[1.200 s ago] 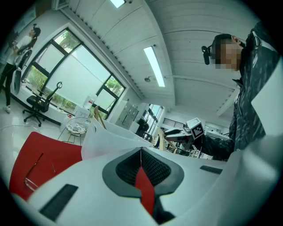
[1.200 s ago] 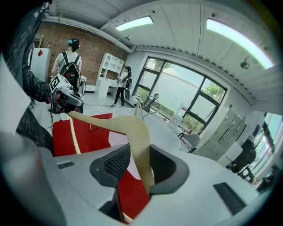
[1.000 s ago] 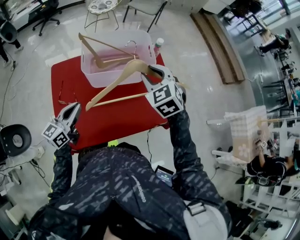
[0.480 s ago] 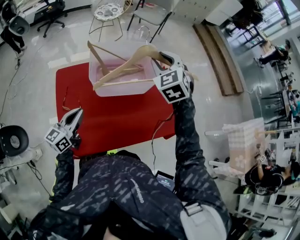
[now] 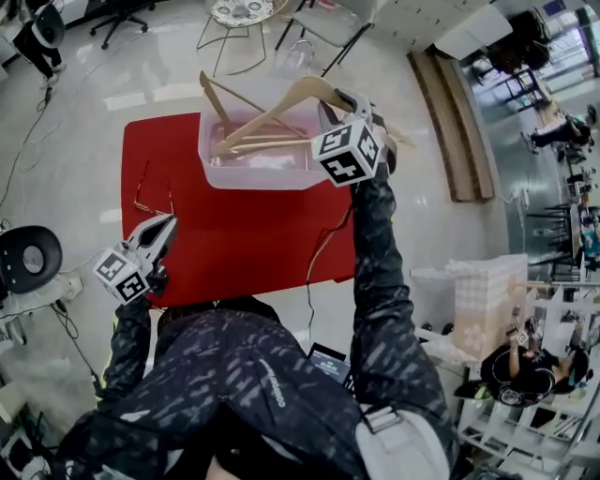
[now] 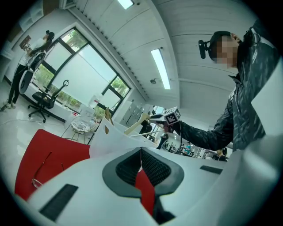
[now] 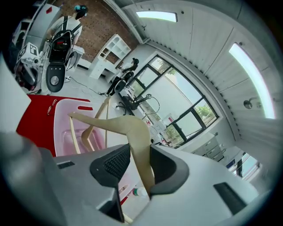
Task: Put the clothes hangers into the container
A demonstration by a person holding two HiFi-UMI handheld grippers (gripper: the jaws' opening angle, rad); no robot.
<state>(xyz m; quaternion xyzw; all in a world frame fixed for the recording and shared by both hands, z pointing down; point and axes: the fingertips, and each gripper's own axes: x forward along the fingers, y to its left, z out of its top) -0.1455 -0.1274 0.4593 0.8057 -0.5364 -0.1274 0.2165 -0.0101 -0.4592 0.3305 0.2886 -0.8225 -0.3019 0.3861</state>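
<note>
A translucent pink container point(image 5: 246, 167) stands at the far side of the red table point(image 5: 234, 234). My right gripper point(image 5: 351, 101) is shut on one arm of a wooden hanger point(image 5: 281, 103), which hangs tilted over the container's opening; the right gripper view shows the hanger point(image 7: 128, 128) pinched between the pads point(image 7: 110, 163). A second wooden hanger point(image 5: 223, 101) leans inside the container, one end above the rim. My left gripper point(image 5: 157, 236) hovers low at the table's front left, jaws shut and nothing held. A thin dark wire hanger point(image 5: 150, 192) lies on the cloth to the left.
A plastic bottle point(image 7: 139, 192) stands by the container's right side. Beyond the table are a wire stool point(image 5: 239, 14) and a chair. A cable point(image 5: 314, 272) hangs off the table's front edge. A black round device point(image 5: 28, 258) sits on the floor at left.
My right gripper has carried the wooden hanger from above the table's middle away from me to over the container. The left gripper has hardly moved.
</note>
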